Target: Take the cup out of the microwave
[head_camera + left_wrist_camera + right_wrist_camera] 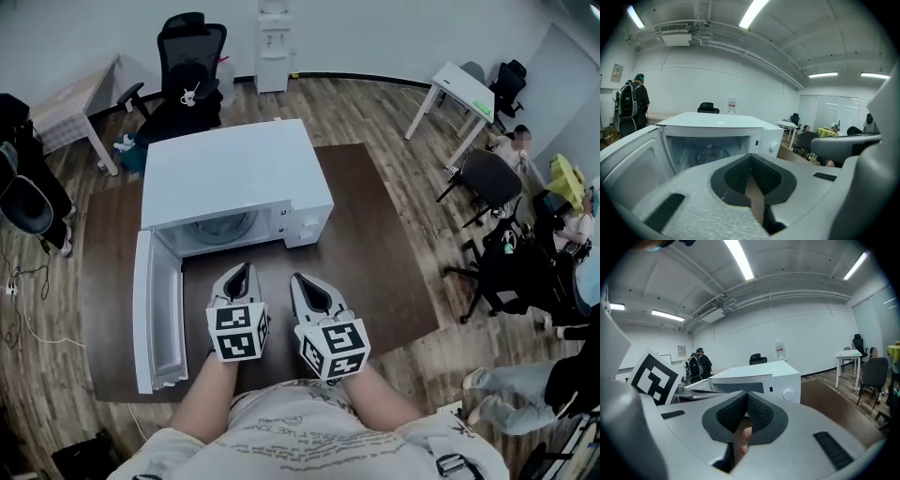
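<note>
A white microwave (234, 173) stands on a dark brown table (375, 253) with its door (155, 314) swung open to the left. Inside the cavity I see a round, clear shape (708, 154), also in the head view (225, 228). Whether it is the cup or the turntable I cannot tell. My left gripper (241, 272) is shut and empty, a short way in front of the cavity opening. Beside it, my right gripper (300, 281) is shut and empty, pointing at the control panel (785, 392). In both gripper views the jaws meet at the tips.
The open door takes up the table's left front part. A black office chair (187, 66) stands behind the table and a white desk (464, 94) to the back right. People and chairs (511, 253) are at the right. A person (637, 103) stands far left.
</note>
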Demonstrator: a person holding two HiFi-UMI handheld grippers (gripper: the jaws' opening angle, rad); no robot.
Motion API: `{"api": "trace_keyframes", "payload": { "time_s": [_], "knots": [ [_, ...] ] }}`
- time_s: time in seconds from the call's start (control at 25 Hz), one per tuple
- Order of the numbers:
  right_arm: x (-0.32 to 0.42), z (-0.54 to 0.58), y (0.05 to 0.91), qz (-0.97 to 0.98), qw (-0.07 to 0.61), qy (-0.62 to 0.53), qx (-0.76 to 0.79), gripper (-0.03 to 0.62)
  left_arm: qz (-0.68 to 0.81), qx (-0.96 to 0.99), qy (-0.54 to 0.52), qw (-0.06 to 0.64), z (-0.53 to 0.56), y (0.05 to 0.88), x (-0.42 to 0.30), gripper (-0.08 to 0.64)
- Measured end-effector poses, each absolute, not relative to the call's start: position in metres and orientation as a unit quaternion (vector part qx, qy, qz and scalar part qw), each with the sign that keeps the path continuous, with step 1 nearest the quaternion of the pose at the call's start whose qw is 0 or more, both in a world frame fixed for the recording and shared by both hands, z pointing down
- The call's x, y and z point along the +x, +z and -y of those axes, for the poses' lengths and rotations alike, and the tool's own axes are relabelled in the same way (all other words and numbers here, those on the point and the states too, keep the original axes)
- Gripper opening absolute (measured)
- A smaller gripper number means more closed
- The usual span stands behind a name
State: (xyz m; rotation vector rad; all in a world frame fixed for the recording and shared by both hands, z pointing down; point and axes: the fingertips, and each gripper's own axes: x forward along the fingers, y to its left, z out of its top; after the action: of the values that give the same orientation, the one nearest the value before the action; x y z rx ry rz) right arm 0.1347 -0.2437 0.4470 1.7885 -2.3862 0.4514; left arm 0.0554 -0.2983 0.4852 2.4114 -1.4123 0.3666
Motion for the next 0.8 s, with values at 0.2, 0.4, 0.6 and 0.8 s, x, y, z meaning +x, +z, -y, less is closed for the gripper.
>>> {"api": "trace_keyframes", "payload": {
  "time_s": [0.2,0.4,0.6,0.8],
  "knots": [
    [0.131,0.261,0.455,0.799,0.079,0.159,0.574,0.009,0.526,0.824,0.131,0.164,0.317,0.499,0.036,0.011],
    [0.130,0.273,0.467,0.807,0.098,0.164,0.558,0.010,0.557,0.804,0.143,0.153,0.336,0.515,0.016,0.012],
    [0.131,0.283,0.477,0.812,0.109,0.174,0.546,0.009,0.595,0.773,0.166,0.144,0.355,0.534,-0.007,0.012],
    [0.144,0.288,0.487,0.808,0.117,0.185,0.546,0.009,0.615,0.751,0.192,0.146,0.372,0.558,-0.024,0.065]
  ]
}}
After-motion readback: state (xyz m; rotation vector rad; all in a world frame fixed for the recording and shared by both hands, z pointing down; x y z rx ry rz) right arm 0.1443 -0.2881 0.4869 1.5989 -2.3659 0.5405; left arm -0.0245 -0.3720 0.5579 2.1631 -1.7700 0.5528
